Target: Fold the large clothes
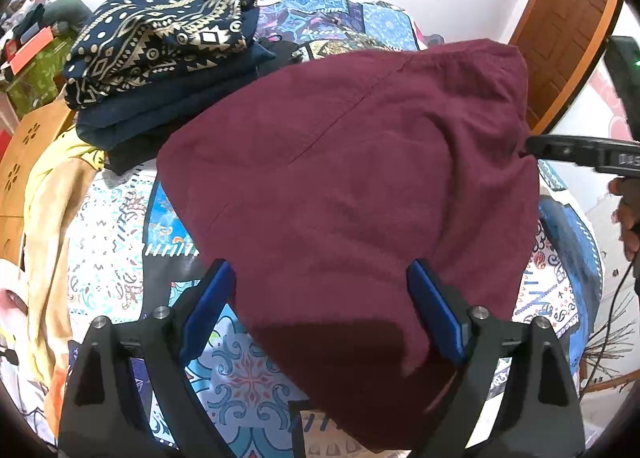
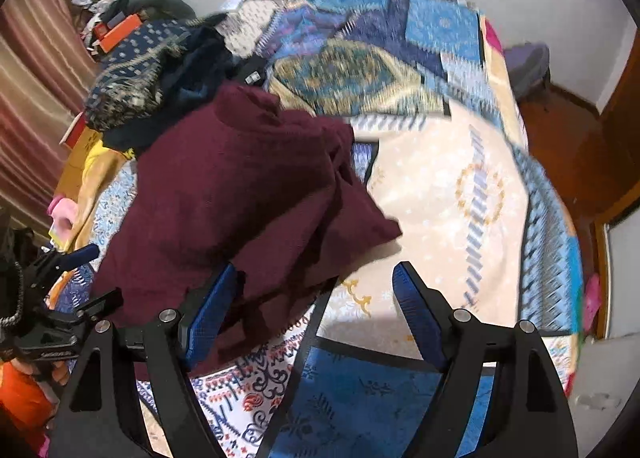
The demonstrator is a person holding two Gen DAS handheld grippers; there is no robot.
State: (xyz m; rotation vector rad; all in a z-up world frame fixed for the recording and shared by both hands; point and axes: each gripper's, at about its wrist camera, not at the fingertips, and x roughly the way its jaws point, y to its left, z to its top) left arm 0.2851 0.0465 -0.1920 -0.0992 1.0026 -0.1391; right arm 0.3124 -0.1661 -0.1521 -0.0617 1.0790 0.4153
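The left gripper (image 1: 320,310), a black two-finger tool with blue pads, stands with its jaws spread wide; the maroon knitted garment (image 1: 352,186) lies between and below the pads, and its cloth passes just beside the right pad, though nothing shows the pads pressing on it, so it holds nothing. The right gripper (image 2: 314,308), of the same black and blue make, is likewise wide apart; the maroon knitted garment (image 2: 224,194) reaches in front of its left pad, while its right pad hangs over bare bedspread, and no grip is seen. The garment lies on the blue, white and cream patterned patchwork bedspread (image 1: 120,226), partly folded into a broad rounded slab. In the left wrist view its long axis runs from the near edge, under the gripper, up toward the far right, where a seam crosses it slantwise. Its far left edge sits just beside a stack of folded dark clothes topped by a navy cloth with cream geometric print (image 1: 160,46). Both grippers point steeply downward at the bed. In the left wrist view the right gripper's black finger comes in from the right edge beside the garment's far corner, with part of a hand (image 1: 626,214) below it.
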